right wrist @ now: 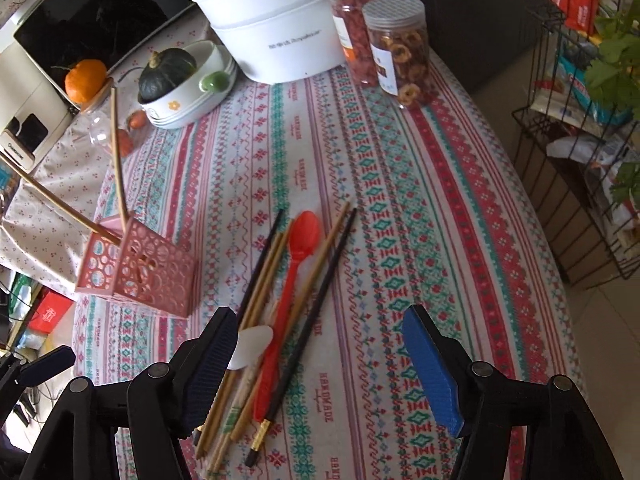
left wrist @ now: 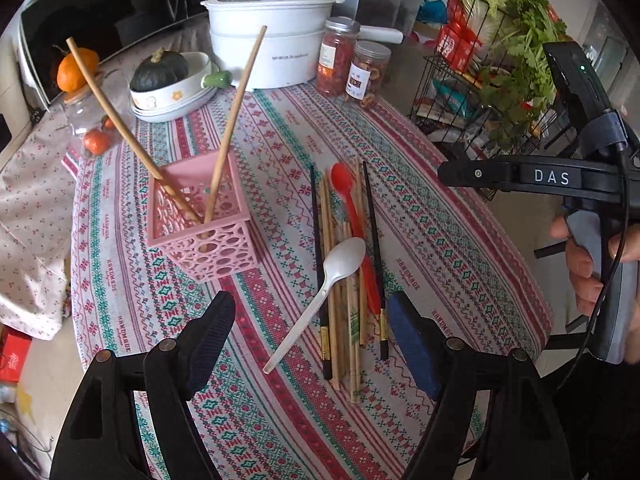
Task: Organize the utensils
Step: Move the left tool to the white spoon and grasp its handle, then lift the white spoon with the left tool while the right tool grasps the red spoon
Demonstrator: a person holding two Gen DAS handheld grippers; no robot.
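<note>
patterned tablecloth (left wrist: 280,152) fills frame centre, white pot (left wrist: 272,44) top, wire rack (left wrist: 480,92) upper right; left gripper (left wrist: 312,340) and right gripper (right wrist: 320,364) both spread, empty.

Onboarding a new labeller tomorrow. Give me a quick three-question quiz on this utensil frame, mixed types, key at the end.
1. True or false: the pink perforated plastic basket holds two bamboo chopsticks.
2. Which lies on top of the loose pile: A) the red plastic spoon, B) the white plastic spoon, C) a steel fork?
3. Fill in: the left tongs and the right tongs are both ____.

Key: 1 true; 2 B; 3 open.
</note>
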